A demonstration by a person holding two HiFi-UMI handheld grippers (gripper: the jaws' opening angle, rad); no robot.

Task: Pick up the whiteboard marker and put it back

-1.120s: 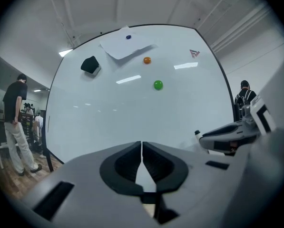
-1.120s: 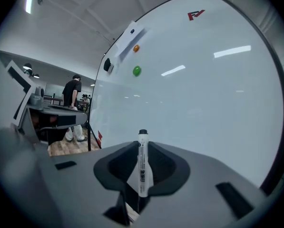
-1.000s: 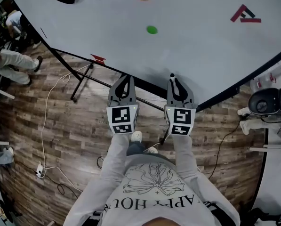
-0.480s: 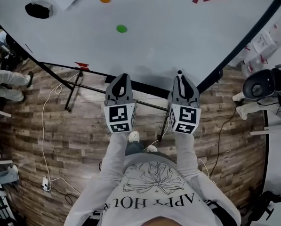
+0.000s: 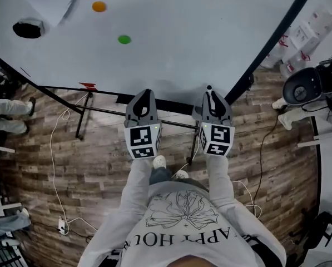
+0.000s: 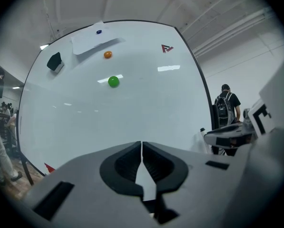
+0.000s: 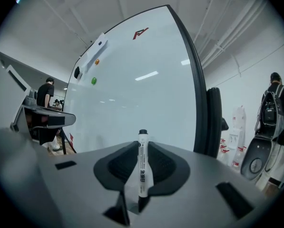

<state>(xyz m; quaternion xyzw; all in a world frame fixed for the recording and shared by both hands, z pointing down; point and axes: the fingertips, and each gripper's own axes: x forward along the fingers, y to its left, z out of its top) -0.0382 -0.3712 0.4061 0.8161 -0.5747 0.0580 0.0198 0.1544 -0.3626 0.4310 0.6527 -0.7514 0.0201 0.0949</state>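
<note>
My right gripper [image 5: 210,95] [image 7: 142,145] is shut on a whiteboard marker [image 7: 142,172], a white barrel with a black cap. Its black end [image 5: 209,88] pokes out past the fingertips toward the board. The left gripper [image 5: 145,96] [image 6: 142,147] is shut with nothing between its pads. Both are held side by side, roughly level, just in front of the lower edge of the large whiteboard [image 5: 182,54] [image 6: 132,113] [image 7: 142,94]. On the board are a green magnet [image 5: 124,39] [image 6: 113,81], an orange magnet [image 5: 99,6] and a black eraser [image 5: 28,29].
The board's black stand legs [image 5: 82,115] and cables [image 5: 57,149] are on the wooden floor. A person's legs [image 5: 4,118] are at the left. White bottles [image 5: 299,40] and a black round device [image 5: 299,90] sit right of the board. A person with a backpack [image 7: 277,113] stands there.
Both grippers have shifted toward the board's right end; magnets and eraser slid left in the head view. The marker stays gripped in the right gripper, the left stays shut.
</note>
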